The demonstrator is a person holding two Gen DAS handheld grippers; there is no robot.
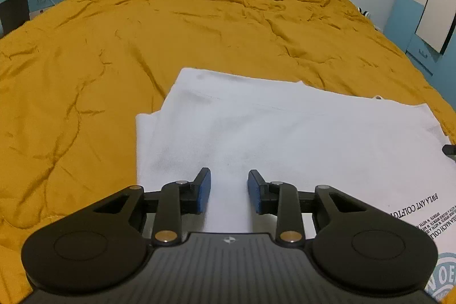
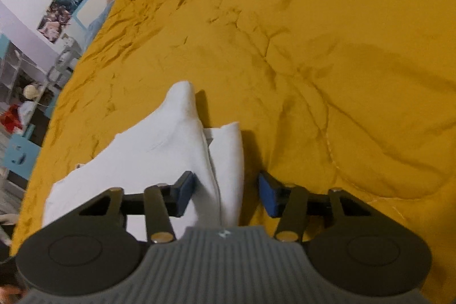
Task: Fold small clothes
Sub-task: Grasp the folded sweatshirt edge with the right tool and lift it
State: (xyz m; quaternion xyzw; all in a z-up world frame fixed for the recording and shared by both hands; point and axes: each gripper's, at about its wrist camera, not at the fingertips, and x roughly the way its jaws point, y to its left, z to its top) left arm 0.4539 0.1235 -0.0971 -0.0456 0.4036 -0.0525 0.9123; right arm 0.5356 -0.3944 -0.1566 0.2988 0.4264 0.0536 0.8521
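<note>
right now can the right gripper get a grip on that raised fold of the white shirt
Probably yes. The right gripper is open, and the raised fold of the white shirt already runs between its blue pads. Nothing else lies on the yellow blanket near it, so closing should catch the cloth.

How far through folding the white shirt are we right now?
Partway. The white shirt lies on the yellow quilt with its side edge already folded over. The right gripper is open around a raised fold of it; the left gripper is open above the cloth. Flattening that fold and the final folds remain.
</note>
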